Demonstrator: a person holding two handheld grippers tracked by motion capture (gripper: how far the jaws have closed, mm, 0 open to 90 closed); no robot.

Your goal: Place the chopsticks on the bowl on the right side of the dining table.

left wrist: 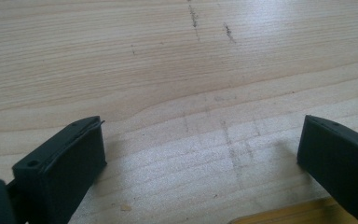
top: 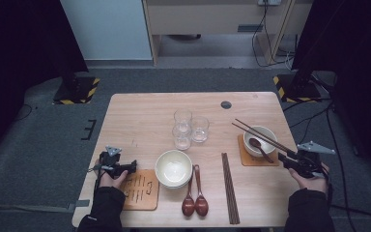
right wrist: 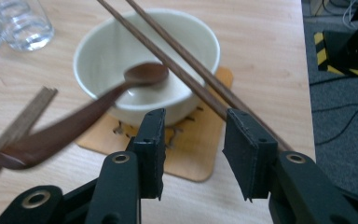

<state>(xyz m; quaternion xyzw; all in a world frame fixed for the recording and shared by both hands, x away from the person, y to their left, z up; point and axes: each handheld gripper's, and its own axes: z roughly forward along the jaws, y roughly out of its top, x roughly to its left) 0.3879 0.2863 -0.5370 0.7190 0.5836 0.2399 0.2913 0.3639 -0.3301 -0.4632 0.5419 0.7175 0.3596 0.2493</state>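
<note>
Two hands low at table edges, left claw (top: 131, 166) wide, right claw (top: 284, 157) parted.

The pale wooden table (left wrist: 177, 70) under the left gripper's (left wrist: 200, 154) matt black, plastic-looking jaws shows fine straight grain and a few dark scuff marks. Just ahead of the right gripper's (right wrist: 193, 149) matt black jaws, which have brass-coloured rivets, sits a glossy cream ceramic-looking bowl (right wrist: 121, 42) on a smooth light wooden cut-out coaster (right wrist: 200, 158). A polished dark brown wooden spoon (right wrist: 74, 121) and smooth dark wooden chopsticks (right wrist: 191, 79) rest on it. Beyond lie clear drinking glasses (right wrist: 25, 25).
</note>
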